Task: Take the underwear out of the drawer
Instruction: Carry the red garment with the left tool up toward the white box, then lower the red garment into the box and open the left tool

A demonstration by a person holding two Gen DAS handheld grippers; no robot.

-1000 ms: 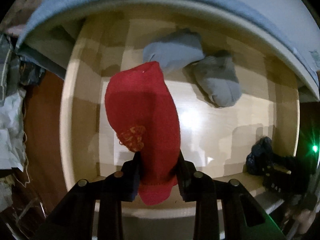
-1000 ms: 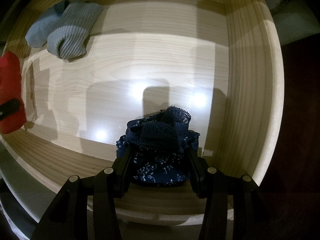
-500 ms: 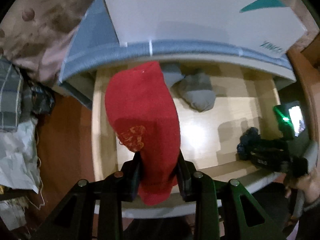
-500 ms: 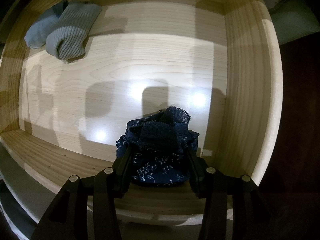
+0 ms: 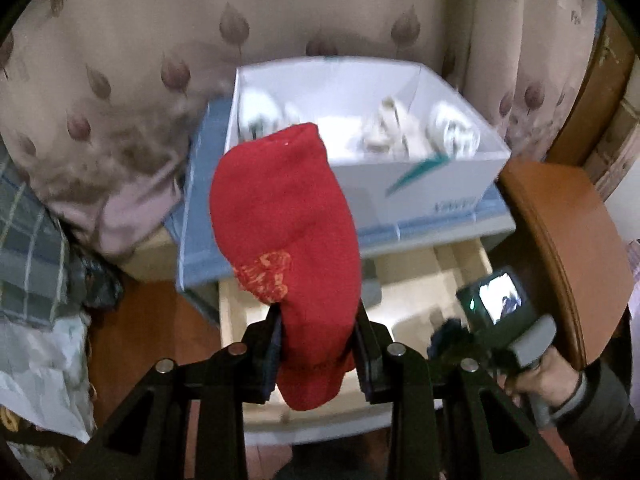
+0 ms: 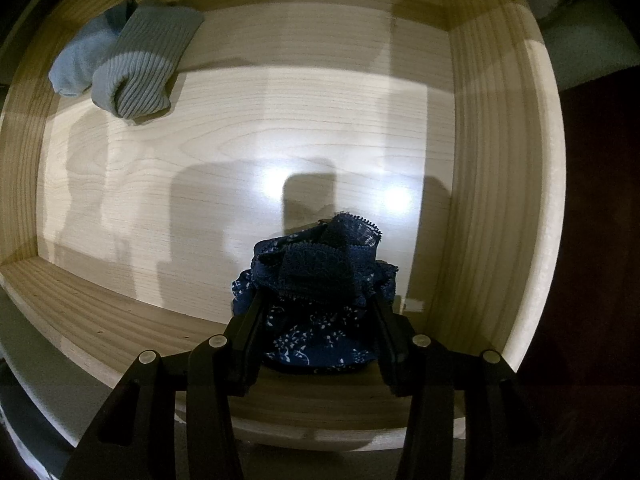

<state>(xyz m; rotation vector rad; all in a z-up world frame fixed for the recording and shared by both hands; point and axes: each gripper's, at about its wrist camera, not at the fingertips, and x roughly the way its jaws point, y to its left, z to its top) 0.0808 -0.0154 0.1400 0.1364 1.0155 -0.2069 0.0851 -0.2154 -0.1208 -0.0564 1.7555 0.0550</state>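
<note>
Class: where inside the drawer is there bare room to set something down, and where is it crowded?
Bare: the wide wooden floor between the grey socks and the navy underwear. Crowded: the socks' far left corner, and the near right corner.

The left gripper (image 5: 318,338) squeezes a red sock (image 5: 284,240) between its two black fingers. Behind the sock sits a white box (image 5: 400,184) with pale rolled things inside. The box rests on a blue-topped cabinet (image 5: 440,228). Below it the wooden drawer (image 5: 420,292) stands open. At the right, a hand (image 5: 548,372) holds the right gripper (image 5: 452,340) on dark blue underwear (image 5: 448,330).
</note>
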